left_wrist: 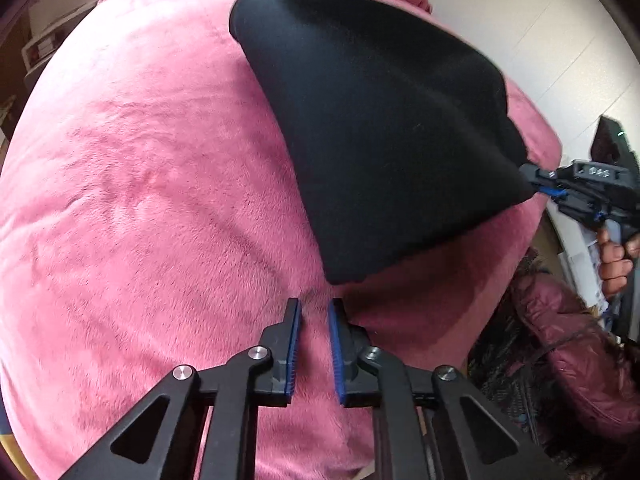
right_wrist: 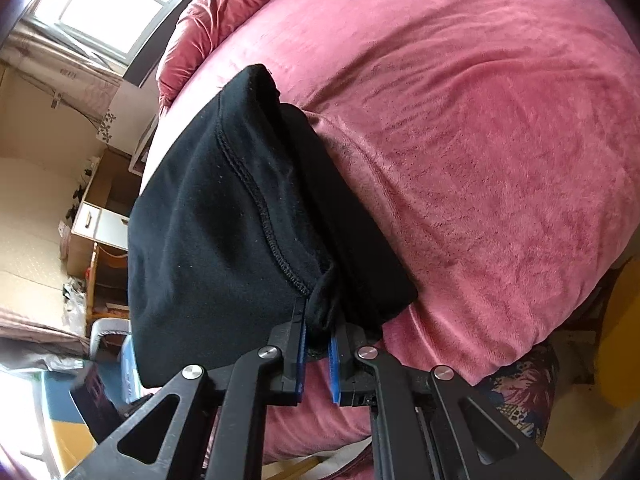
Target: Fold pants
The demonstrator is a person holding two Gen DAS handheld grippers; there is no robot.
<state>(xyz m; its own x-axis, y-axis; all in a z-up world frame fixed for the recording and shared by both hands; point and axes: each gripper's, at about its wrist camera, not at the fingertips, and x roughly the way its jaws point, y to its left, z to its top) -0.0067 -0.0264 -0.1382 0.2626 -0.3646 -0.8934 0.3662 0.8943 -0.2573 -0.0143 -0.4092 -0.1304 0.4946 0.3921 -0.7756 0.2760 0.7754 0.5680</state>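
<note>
Black pants (left_wrist: 380, 128) lie folded on the pink blanket (left_wrist: 140, 200), one corner lifted off it to the right. My right gripper (right_wrist: 318, 322) is shut on a bunched bit of the pants' (right_wrist: 224, 220) edge beside a stitched seam. The left wrist view shows that same right gripper (left_wrist: 534, 182) pinching the raised corner, a hand (left_wrist: 614, 256) on its handle. My left gripper (left_wrist: 316, 306) points down at the blanket just below the pants' near corner (left_wrist: 340, 276). Its jaws stand a narrow gap apart with only pink blanket showing between them.
The blanket covers a bed with a bunched pink quilt (right_wrist: 208, 12) at its far end. A padded maroon jacket (left_wrist: 572, 344) lies off the bed's edge on the right. Cardboard boxes and a small drawer unit (right_wrist: 100, 220) stand on the floor by a window (right_wrist: 100, 8).
</note>
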